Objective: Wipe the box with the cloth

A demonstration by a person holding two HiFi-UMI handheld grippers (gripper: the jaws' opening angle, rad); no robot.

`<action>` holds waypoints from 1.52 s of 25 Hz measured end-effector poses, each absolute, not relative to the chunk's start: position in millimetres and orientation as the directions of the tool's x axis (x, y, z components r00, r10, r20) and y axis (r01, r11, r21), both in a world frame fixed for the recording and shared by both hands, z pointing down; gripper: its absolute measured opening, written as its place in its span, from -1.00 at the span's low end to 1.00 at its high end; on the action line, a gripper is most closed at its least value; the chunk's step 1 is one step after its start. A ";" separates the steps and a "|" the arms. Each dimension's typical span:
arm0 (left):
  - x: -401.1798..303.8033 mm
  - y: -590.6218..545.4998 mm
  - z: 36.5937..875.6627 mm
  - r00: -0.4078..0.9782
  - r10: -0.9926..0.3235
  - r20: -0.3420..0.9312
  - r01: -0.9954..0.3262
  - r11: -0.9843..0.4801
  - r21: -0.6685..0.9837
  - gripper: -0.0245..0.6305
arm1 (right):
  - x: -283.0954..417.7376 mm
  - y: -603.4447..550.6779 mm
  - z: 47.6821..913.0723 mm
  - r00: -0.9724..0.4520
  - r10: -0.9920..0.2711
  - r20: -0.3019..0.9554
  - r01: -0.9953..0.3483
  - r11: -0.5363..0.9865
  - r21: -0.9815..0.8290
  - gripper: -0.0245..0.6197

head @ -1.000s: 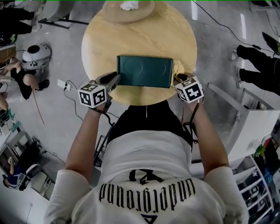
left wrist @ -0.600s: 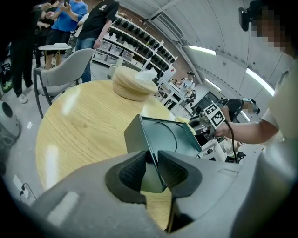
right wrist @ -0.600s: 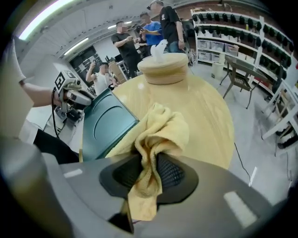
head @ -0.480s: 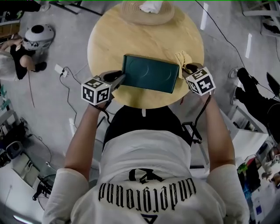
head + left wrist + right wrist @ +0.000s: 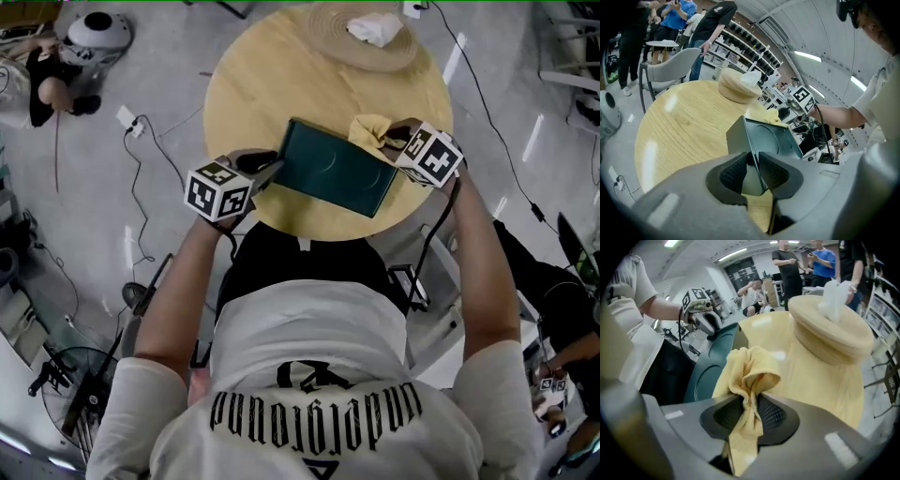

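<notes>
A flat dark green box [image 5: 336, 170] lies on the round wooden table [image 5: 281, 84]. My left gripper [image 5: 269, 165] is shut on the box's left end. In the left gripper view the box's [image 5: 771, 140] thin edge runs between the pads of that gripper [image 5: 751, 161]. My right gripper [image 5: 397, 134] sits at the box's far right corner, shut on a crumpled yellow cloth [image 5: 369, 128]. The cloth rests against the box's far edge. In the right gripper view the cloth [image 5: 749, 369] bunches out of the right gripper [image 5: 751, 404], and the box [image 5: 710, 371] lies to its left.
A round woven tray [image 5: 364, 39] with white tissue stands at the table's far side, close in front of the right gripper [image 5: 834, 329]. Cables [image 5: 150, 150] run over the floor on the left. A grey chair [image 5: 670, 65] and several people stand beyond the table.
The right gripper has carried the cloth from the box's near right corner to its far right corner and rolled over. The left gripper keeps its grip. The head view has swung.
</notes>
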State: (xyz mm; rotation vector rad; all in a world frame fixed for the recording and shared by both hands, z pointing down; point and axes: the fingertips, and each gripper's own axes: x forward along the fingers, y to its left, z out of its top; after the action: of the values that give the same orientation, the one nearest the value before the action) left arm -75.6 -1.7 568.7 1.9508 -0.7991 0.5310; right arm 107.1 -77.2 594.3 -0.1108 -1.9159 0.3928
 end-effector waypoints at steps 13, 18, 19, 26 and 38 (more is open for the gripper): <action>-82.5 7.9 563.5 0.682 -0.363 0.636 -0.732 -0.326 0.598 -0.65 | -44.7 -76.6 594.1 -0.427 0.286 0.858 0.066 0.956 -0.286 -0.62; -87.3 8.2 563.1 0.676 -0.368 0.638 -0.737 -0.322 0.595 -0.65 | -72.4 -78.7 595.3 -0.451 0.286 0.845 0.079 0.956 -0.281 -0.62; -86.8 7.4 562.9 0.674 -0.369 0.640 -0.739 -0.323 0.592 -0.65 | -73.9 -79.6 596.5 -0.453 0.289 0.843 0.080 0.956 -0.284 -0.62; -82.4 1.4 563.3 0.665 -0.375 0.646 -0.747 -0.313 0.586 -0.65 | -56.5 -84.4 604.3 -0.432 0.324 0.842 0.066 0.942 -0.328 -0.62; -83.3 -9.2 569.2 0.656 -0.360 0.664 -0.755 -0.315 0.575 -0.66 | 71.1 -81.0 610.2 -0.404 0.288 0.869 -0.103 0.929 -0.355 -0.62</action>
State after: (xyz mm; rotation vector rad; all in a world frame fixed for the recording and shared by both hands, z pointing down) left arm -83.3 -9.2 569.2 1.9220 -0.8751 0.5223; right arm 71.1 -81.0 610.2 -0.1340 -1.9424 0.4264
